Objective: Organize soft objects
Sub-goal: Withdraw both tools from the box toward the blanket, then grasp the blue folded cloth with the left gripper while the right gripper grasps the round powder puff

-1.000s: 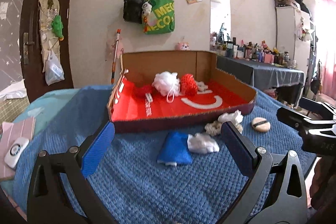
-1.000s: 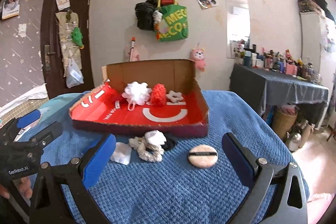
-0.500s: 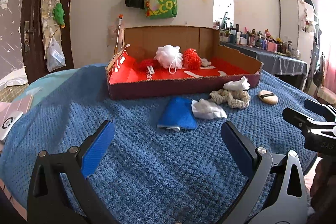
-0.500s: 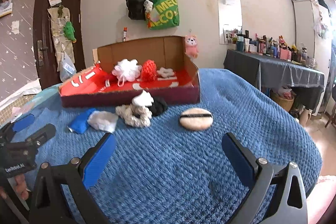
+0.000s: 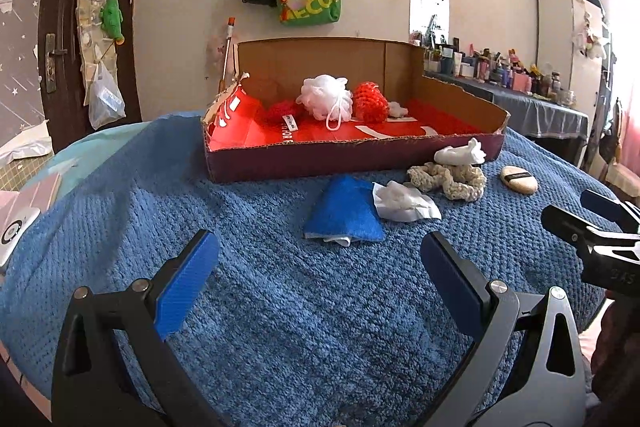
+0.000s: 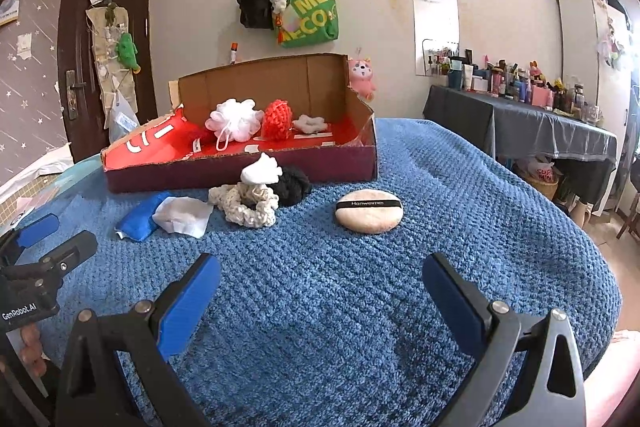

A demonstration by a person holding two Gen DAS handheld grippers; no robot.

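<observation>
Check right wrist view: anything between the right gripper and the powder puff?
Nothing: only bare blue blanket lies between the open right gripper and the powder puff, clear in the right wrist view.

Left wrist view: low over the blue blanket, looking forward between spread fingers toward the cardboard box ahead, blue cloth nearest. Right wrist view: likewise low and forward-facing, powder puff just ahead, box ahead-left. Shared by both: box, blanket, cloth, puff, green bag on the far wall.
</observation>
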